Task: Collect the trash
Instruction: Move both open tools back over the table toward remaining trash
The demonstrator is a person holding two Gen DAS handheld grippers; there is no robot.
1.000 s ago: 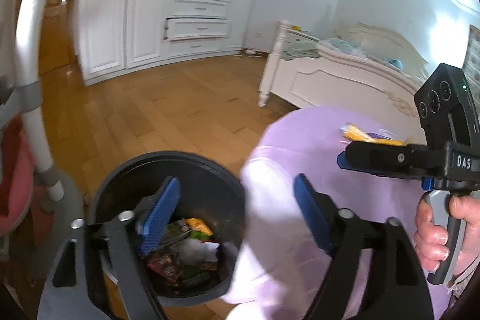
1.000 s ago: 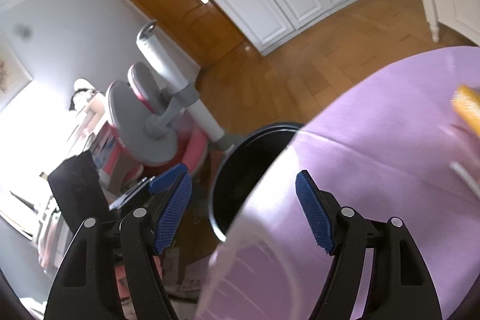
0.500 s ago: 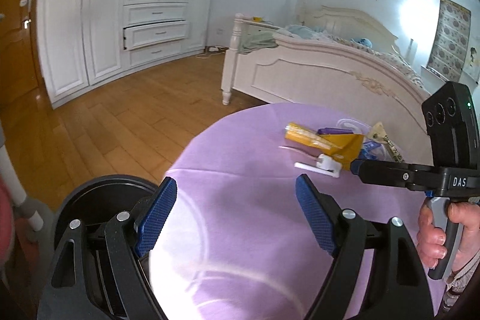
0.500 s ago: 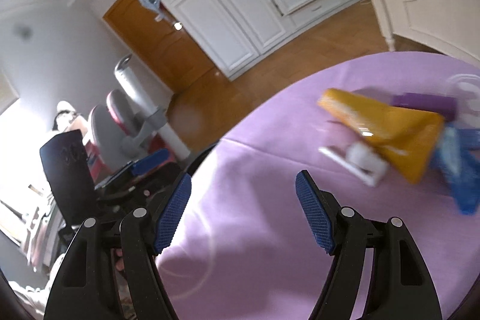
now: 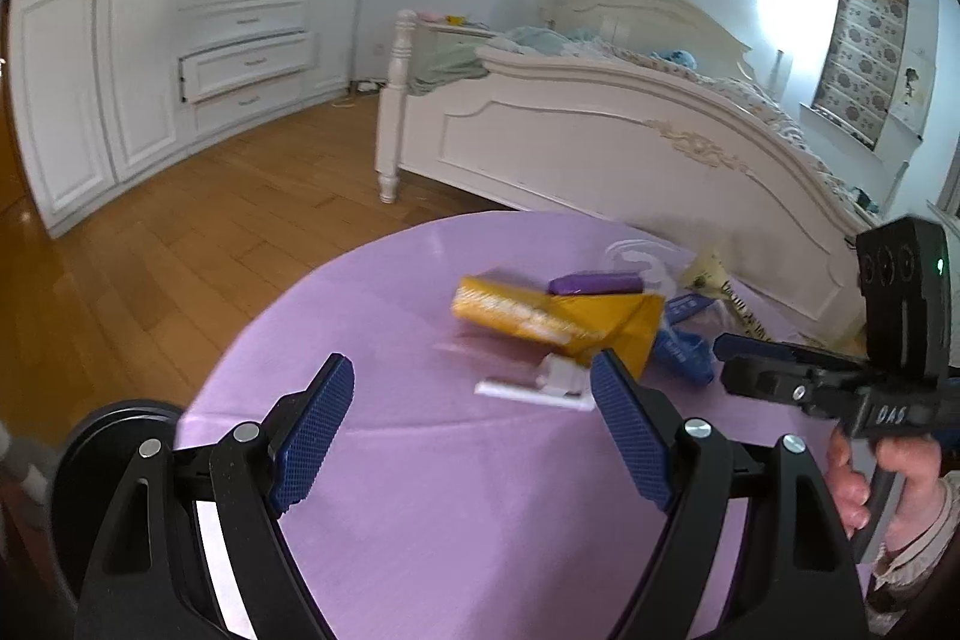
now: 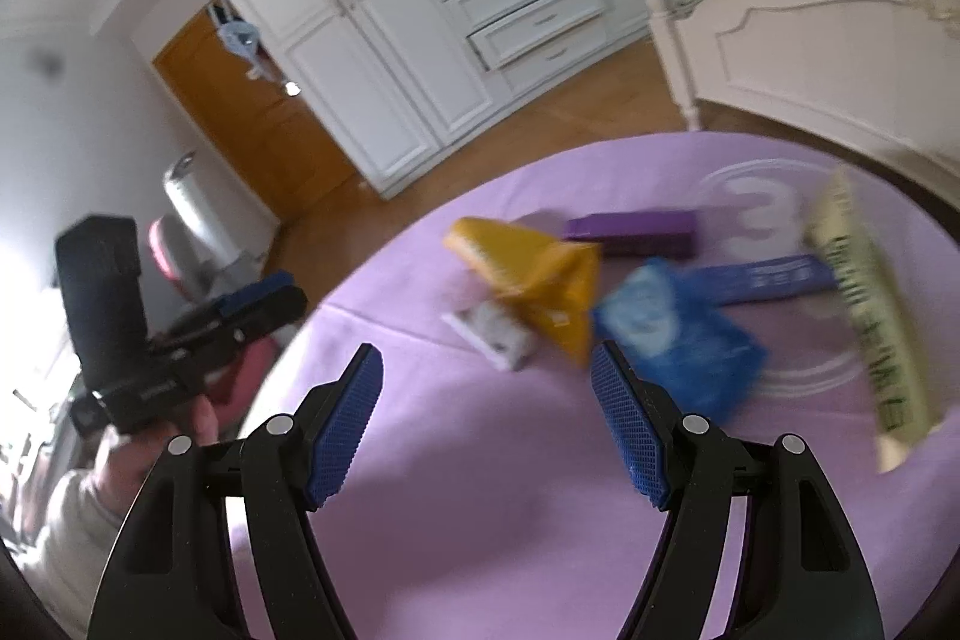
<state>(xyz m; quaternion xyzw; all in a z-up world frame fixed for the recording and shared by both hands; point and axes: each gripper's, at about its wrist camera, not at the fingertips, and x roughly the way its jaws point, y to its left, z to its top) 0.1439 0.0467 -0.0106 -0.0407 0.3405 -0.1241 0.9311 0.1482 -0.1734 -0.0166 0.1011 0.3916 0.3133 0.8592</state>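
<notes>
Both hand-held grippers, left hand-held gripper (image 5: 471,427) and right hand-held gripper (image 6: 486,418), gape wide and empty over the purple tabletop (image 5: 456,520); yellow wrapper (image 5: 552,319) lies farther off.

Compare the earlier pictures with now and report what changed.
Both views swung from the black bin toward the trash on the purple table: the yellow packet, purple box and blue packet have come into view. Nothing was grasped or released. The left gripper and right gripper stayed open and empty.
</notes>
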